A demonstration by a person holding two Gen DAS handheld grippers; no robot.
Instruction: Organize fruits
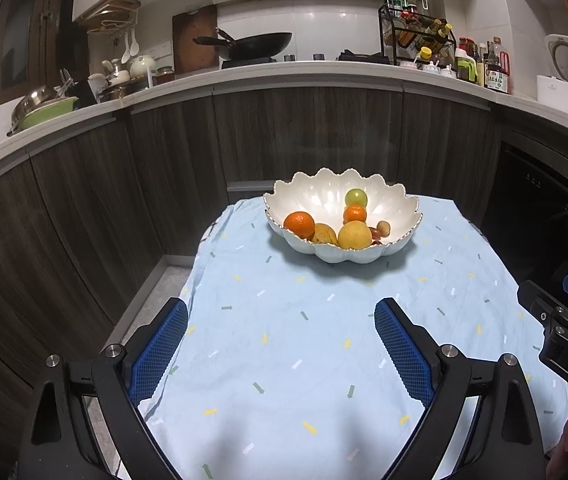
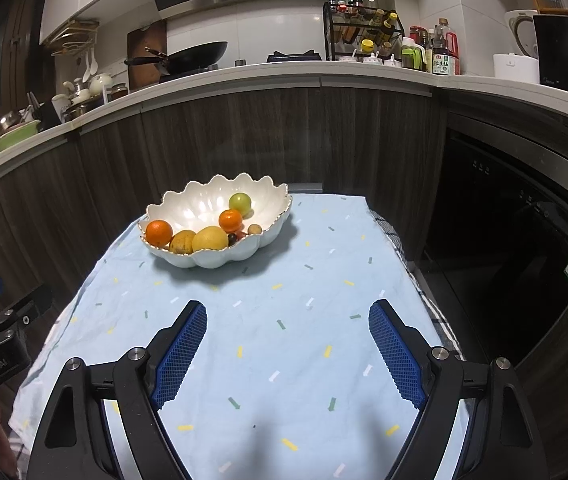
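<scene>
A white scalloped bowl (image 1: 315, 196) stands at the far end of a table with a light blue cloth (image 1: 284, 340). In it lie two oranges (image 1: 299, 224), a green fruit (image 1: 355, 197), two yellow fruits (image 1: 352, 235) and small brownish and dark fruits (image 1: 383, 227). The bowl also shows in the right wrist view (image 2: 200, 204). My left gripper (image 1: 282, 312) is open and empty above the near cloth. My right gripper (image 2: 287, 316) is open and empty too, to the right of the left one.
Dark wood cabinets (image 1: 303, 128) run behind the table under a white counter (image 1: 284, 70) with a wok, bottles and dishes. A black appliance (image 2: 523, 240) stands to the right. The table's left edge drops to the floor (image 1: 144, 300).
</scene>
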